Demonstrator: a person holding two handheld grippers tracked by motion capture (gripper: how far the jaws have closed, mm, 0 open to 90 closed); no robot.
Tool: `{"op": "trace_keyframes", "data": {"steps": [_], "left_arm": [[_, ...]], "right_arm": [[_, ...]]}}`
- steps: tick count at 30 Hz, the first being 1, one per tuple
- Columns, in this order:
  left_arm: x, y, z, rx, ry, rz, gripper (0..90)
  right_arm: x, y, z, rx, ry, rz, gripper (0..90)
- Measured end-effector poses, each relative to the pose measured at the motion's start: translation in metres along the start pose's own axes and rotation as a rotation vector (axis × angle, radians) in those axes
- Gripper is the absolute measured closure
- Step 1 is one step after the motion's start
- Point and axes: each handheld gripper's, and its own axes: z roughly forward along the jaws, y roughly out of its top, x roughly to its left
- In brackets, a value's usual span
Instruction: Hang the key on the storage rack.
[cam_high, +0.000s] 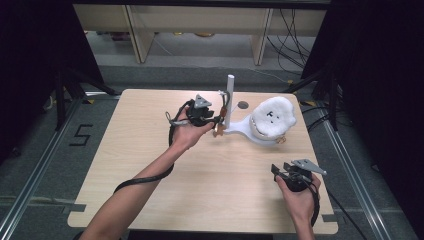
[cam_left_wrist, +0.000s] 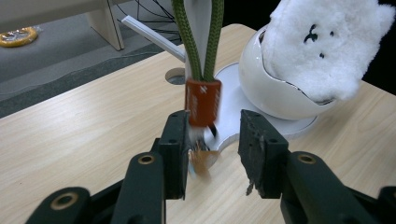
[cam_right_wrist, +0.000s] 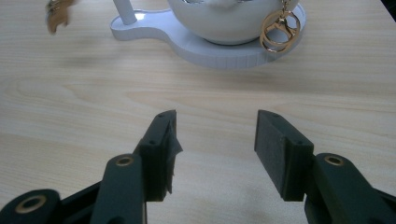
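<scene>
**Green cord on the post, our grip coming off**

Green lanyard cord (cam_left_wrist: 201, 37) hangs from the white stand (cam_high: 235, 131), its orange clasp (cam_left_wrist: 202, 101) dangling between the spread jaws of our left gripper (cam_left_wrist: 214, 135), whose pads no longer press on it. We judge the hanging step done and the release under way. Our right gripper (cam_right_wrist: 215, 135) waits open over bare table (cam_right_wrist: 74, 93). Next we should draw the left hand back without snagging the cord.
</scene>
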Motion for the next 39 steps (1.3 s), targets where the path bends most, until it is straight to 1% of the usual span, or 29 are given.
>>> {"op": "trace_keyframes", "data": {"steps": [1, 2, 3, 4, 5, 8, 9, 10, 11, 12, 14, 15, 17, 19, 21, 22, 23, 24, 27, 28, 29, 33, 34, 35, 36, 39], "left_arm": [[0.001, 0.0, -0.002, -0.003, -0.004, 0.0, 62.0], [0.002, -0.001, -0.005, 0.013, -0.001, 0.022, 61.7], [0.002, -0.001, -0.007, 0.006, 0.001, 0.014, 61.2], [0.003, -0.002, -0.01, 0.0, 0.002, 0.015, 60.8], [0.005, -0.003, -0.014, 0.012, 0.005, 0.036, 60.1], [0.009, -0.007, -0.023, -0.001, 0.018, 0.047, 56.7], [0.009, -0.008, -0.025, -0.014, 0.021, 0.04, 55.4], [0.01, -0.01, -0.029, -0.018, 0.023, 0.045, 54.2], [0.013, -0.011, -0.034, -0.009, 0.028, 0.066, 53.2], [0.012, -0.014, -0.036, -0.023, 0.031, 0.053, 52.0], [0.015, -0.018, -0.043, -0.01, 0.035, 0.07, 50.1], [0.016, -0.02, -0.047, -0.013, 0.035, 0.073, 49.7], [0.018, -0.023, -0.053, -0.02, 0.041, 0.067, 48.7], [0.019, -0.027, -0.058, -0.024, 0.039, 0.067, 47.6], [0.02, -0.031, -0.064, -0.019, 0.045, 0.07, 47.0], [0.021, -0.035, -0.066, -0.02, 0.045, 0.071, 46.7], [0.022, -0.038, -0.07, -0.006, 0.046, 0.084, 46.5], [0.022, -0.041, -0.071, -0.011, 0.044, 0.072, 46.3], [0.025, -0.052, -0.078, -0.009, 0.052, 0.065, 45.8], [0.027, -0.055, -0.081, -0.004, 0.055, 0.068, 45.7], [0.028, -0.06, -0.084, -0.005, 0.056, 0.062, 45.6], [0.035, -0.074, -0.096, 0.011, 0.073, 0.06, 45.2], [0.036, -0.077, -0.097, -0.002, 0.072, 0.046, 45.1], [0.037, -0.081, -0.1, 0.004, 0.081, 0.043, 45.0], [0.038, -0.083, -0.102, -0.002, 0.079, 0.035, 44.8], [0.042, -0.094, -0.111, 0.001, 0.09, 0.03, 44.6]], "right_arm": [[-0.003, 0.0, 0.001, -0.004, -0.005, -0.043, 49.8], [0.0, 0.0, 0.0, 0.007, -0.01, -0.011, 49.8], [-0.001, 0.001, 0.0, 0.0, 0.008, -0.022, 49.8], [-0.001, 0.001, 0.0, -0.006, 0.013, -0.019, 49.8], [-0.001, 0.001, 0.0, -0.008, 0.01, -0.017, 49.8], [-0.001, 0.001, 0.0, -0.007, 0.005, -0.012, 49.8], [-0.001, 0.001, 0.0, -0.008, 0.005, -0.012, 49.8], [-0.001, 0.001, 0.0, -0.007, 0.005, -0.011, 49.8], [-0.001, 0.001, 0.0, -0.008, 0.004, -0.011, 49.8], [-0.001, 0.001, 0.0, -0.01, 0.006, -0.012, 49.8], [-0.001, 0.001, 0.0, -0.01, 0.007, -0.012, 49.8], [0.0, 0.001, 0.0, -0.009, 0.006, -0.013, 49.8], [0.0, 0.001, 0.0, -0.004, 0.0, -0.013, 49.7], [0.001, 0.001, 0.0, -0.003, 0.004, -0.011, 49.7], [0.001, 0.001, 0.0, -0.003, 0.007, -0.013, 49.6], [0.001, 0.001, 0.001, -0.003, -0.001, -0.017, 49.6], [0.001, 0.001, 0.001, -0.005, -0.001, -0.017, 49.6], [0.001, 0.001, 0.001, -0.005, 0.001, -0.013, 49.6], [0.001, 0.001, 0.001, -0.004, -0.002, -0.014, 49.5], [0.001, 0.001, 0.0, 0.003, -0.005, -0.015, 49.5], [0.001, 0.001, 0.0, 0.008, -0.004, -0.013, 49.5], [0.001, 0.001, 0.0, 0.008, -0.006, -0.013, 49.4], [0.001, 0.001, 0.0, 0.01, -0.004, -0.016, 49.4], [0.001, 0.001, 0.001, 0.004, 0.002, -0.015, 49.4], [0.005, 0.0, 0.0, 0.01, 0.004, 0.037, 49.4], [0.005, 0.0, 0.001, 0.01, 0.0, 0.024, 49.4]]}}
